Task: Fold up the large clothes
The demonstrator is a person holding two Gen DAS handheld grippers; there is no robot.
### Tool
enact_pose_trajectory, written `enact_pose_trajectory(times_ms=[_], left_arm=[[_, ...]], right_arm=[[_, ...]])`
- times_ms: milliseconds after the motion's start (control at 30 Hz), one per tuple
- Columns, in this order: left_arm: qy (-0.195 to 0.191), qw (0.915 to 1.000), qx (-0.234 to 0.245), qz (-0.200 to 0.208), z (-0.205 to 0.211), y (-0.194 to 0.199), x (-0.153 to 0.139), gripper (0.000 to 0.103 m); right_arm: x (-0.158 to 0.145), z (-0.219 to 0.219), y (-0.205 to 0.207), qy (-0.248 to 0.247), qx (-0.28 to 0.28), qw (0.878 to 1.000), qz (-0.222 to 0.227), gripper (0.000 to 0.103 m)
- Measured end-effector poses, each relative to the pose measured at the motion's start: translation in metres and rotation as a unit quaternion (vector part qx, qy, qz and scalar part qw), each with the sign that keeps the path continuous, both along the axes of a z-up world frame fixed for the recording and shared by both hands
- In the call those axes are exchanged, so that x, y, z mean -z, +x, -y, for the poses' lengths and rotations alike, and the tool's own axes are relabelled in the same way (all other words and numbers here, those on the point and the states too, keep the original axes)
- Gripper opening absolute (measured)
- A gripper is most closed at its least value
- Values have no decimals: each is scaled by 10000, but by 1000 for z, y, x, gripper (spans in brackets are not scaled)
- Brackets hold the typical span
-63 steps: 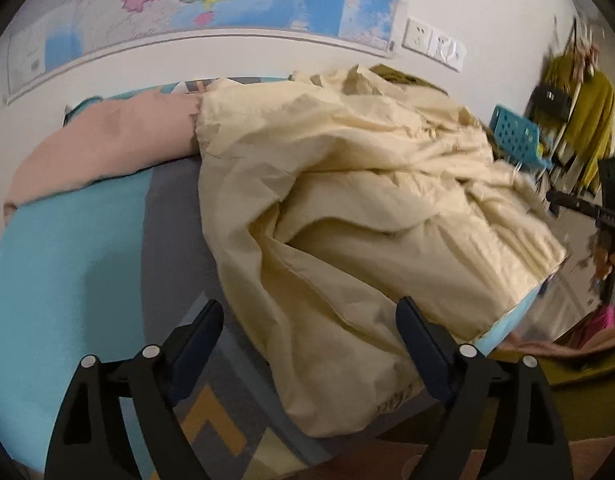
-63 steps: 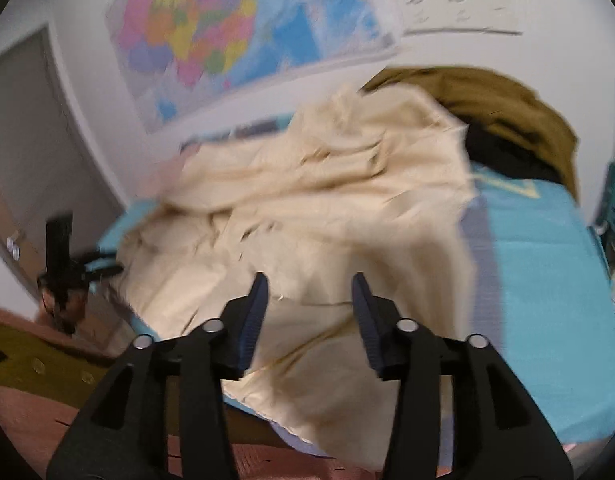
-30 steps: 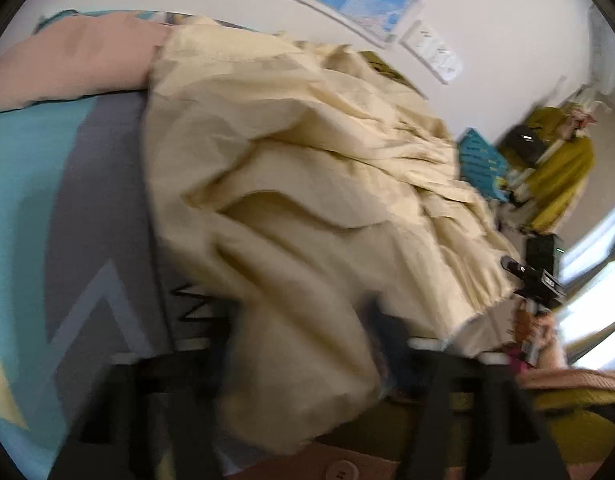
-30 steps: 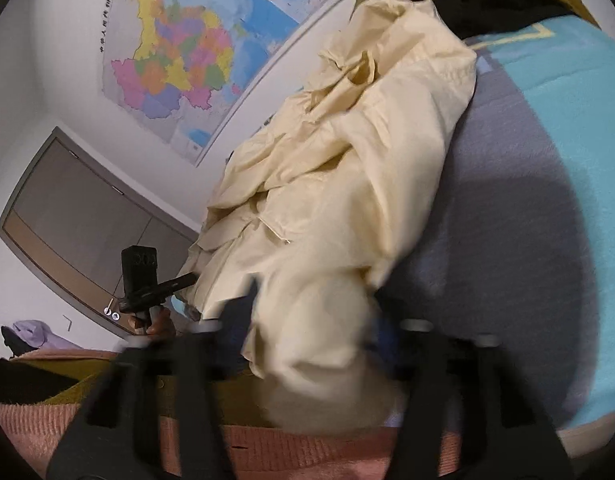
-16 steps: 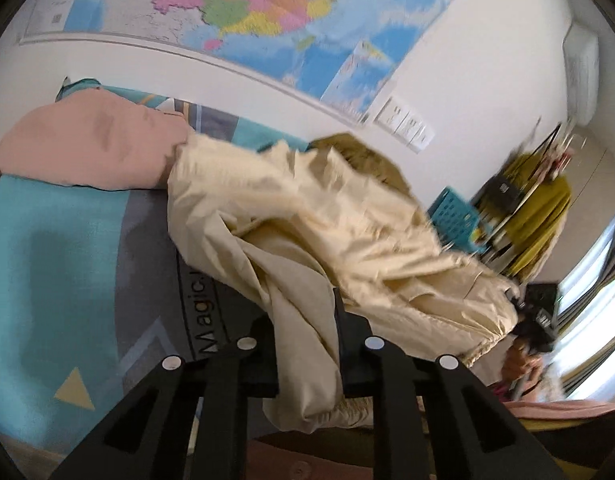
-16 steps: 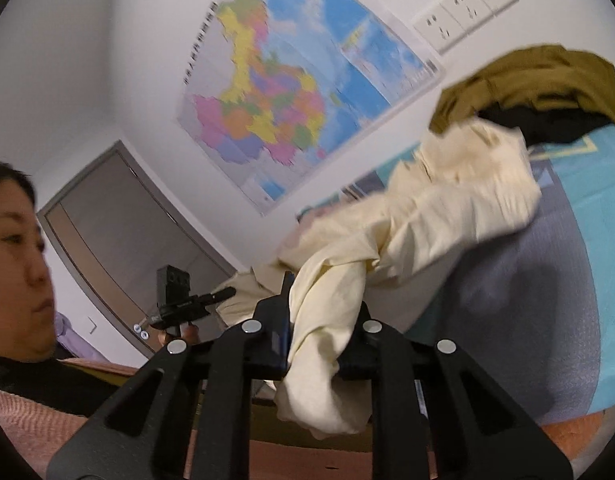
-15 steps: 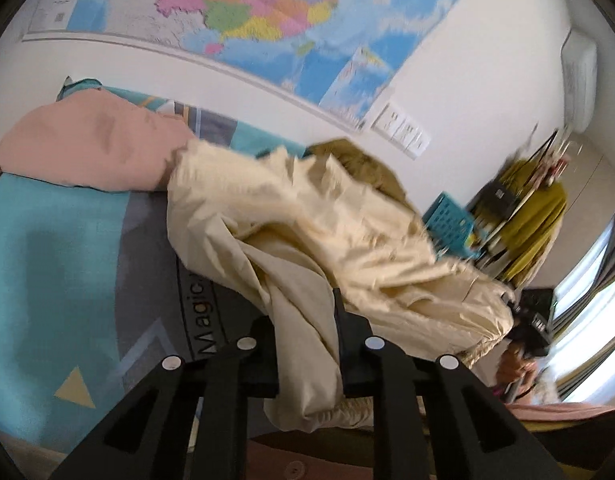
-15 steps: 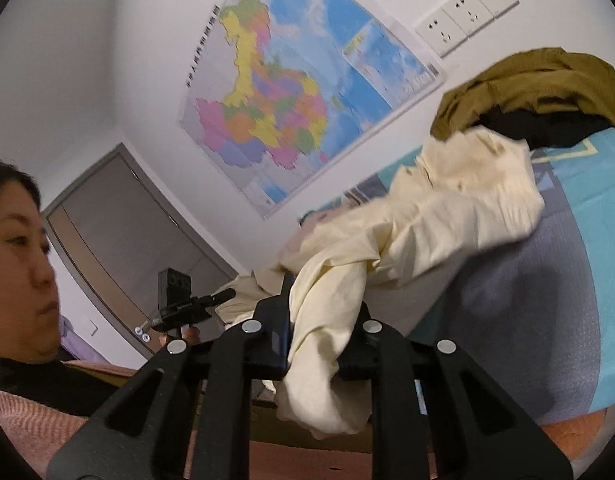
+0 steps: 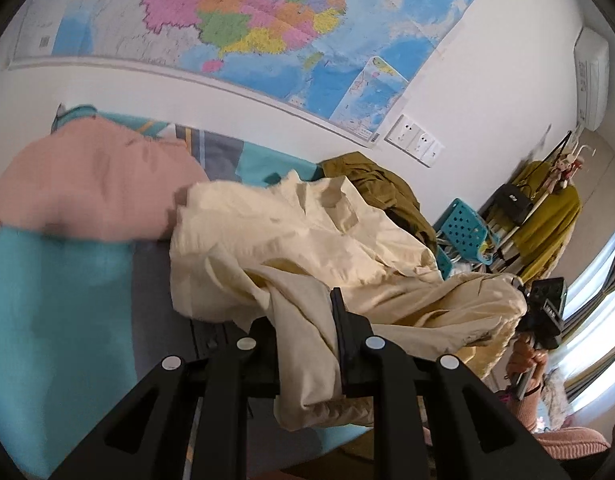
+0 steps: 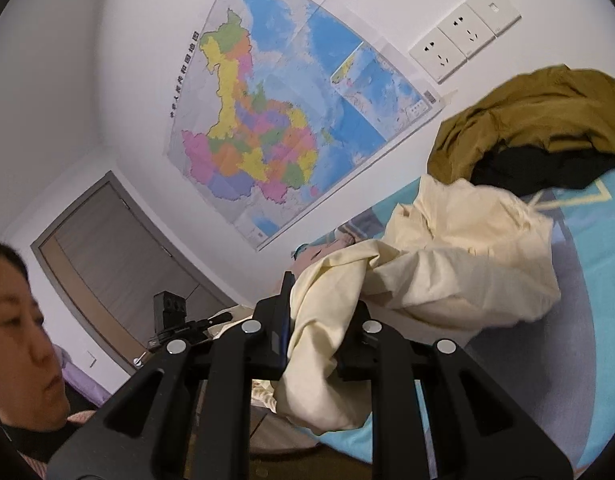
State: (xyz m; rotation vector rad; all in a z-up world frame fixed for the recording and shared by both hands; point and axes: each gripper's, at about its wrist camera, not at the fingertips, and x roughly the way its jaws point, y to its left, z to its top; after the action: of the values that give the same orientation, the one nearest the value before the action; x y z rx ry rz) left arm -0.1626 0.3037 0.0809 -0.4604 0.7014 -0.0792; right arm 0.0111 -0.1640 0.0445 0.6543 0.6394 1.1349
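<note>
Fabric is bunching between both sets of jaws: my left gripper (image 9: 305,334) and right gripper (image 10: 317,330) are each clamping an edge of the cream garment (image 9: 315,240). I'm keeping both level while lifting, probably hem corners, though folds hide that. Its bulk is trailing forward onto the bed (image 9: 55,304).

Left wrist cam: close behind left gripper (image 9: 307,328), faces wall map (image 9: 267,20) at 12 o'clock. Right wrist cam: same closeness, tilted. Shared: cream garment (image 9: 307,240), map.
</note>
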Motion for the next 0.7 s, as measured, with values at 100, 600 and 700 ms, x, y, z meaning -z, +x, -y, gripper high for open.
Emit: enact_pose_trajectory(times_ms=[100,600,700], left_arm=[[63,10000,-12,-49,-6,17,-10,18],[259,9982,-93,-542,-41,123,-34,18],[284,9974,-136,-654,-47,141,-33,18]], right_arm=[[-8,-7,17,-54,54,10000,17,16],[-23,-39,105,-508,234,9983,-139,17],[-21,-46,122,-613,235,9976,-238,17]])
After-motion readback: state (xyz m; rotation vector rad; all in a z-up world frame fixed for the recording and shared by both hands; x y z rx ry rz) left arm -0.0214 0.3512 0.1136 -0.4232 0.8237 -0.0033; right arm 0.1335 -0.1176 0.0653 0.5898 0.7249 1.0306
